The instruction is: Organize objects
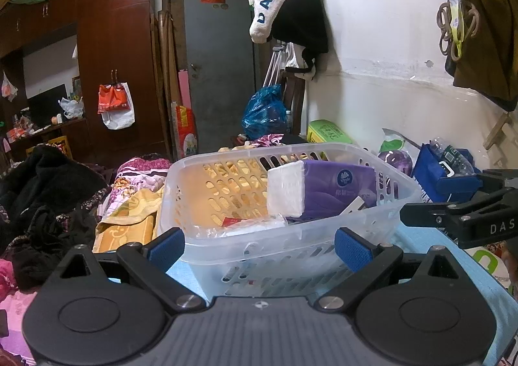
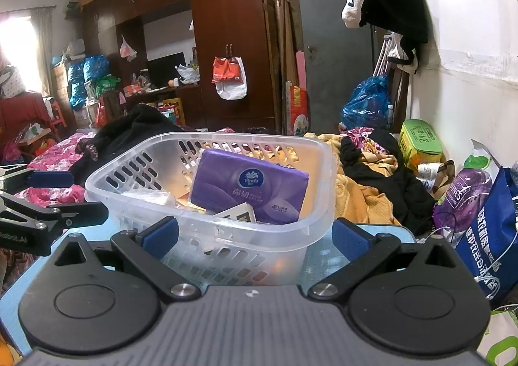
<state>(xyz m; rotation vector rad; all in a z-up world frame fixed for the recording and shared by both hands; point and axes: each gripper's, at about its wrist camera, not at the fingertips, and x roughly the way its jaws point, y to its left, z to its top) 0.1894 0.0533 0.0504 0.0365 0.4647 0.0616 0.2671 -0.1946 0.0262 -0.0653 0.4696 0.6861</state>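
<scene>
A translucent plastic basket (image 1: 226,152) stands on a light blue mat (image 1: 421,246), right in front of both grippers. Inside it, a purple tissue pack (image 1: 336,191) leans against the far wall, over clear wrapped items and a small card. My left gripper (image 1: 259,248) is open, its blue pads apart at the basket's near wall and holding nothing. In the right wrist view the same basket (image 2: 327,178) and tissue pack (image 2: 249,191) fill the centre. My right gripper (image 2: 255,238) is open in the same way at the near wall. Each view shows the other gripper's black finger (image 1: 427,215) (image 2: 81,212) at its edge.
Yellow and floral bedding (image 2: 359,197) and black clothes (image 2: 398,184) lie around the basket. A blue bag (image 2: 485,230), a purple packet (image 2: 466,194) and a green-lidded box (image 2: 421,139) crowd the white wall on the right. A wardrobe (image 1: 119,52) and a grey door (image 1: 220,58) stand behind.
</scene>
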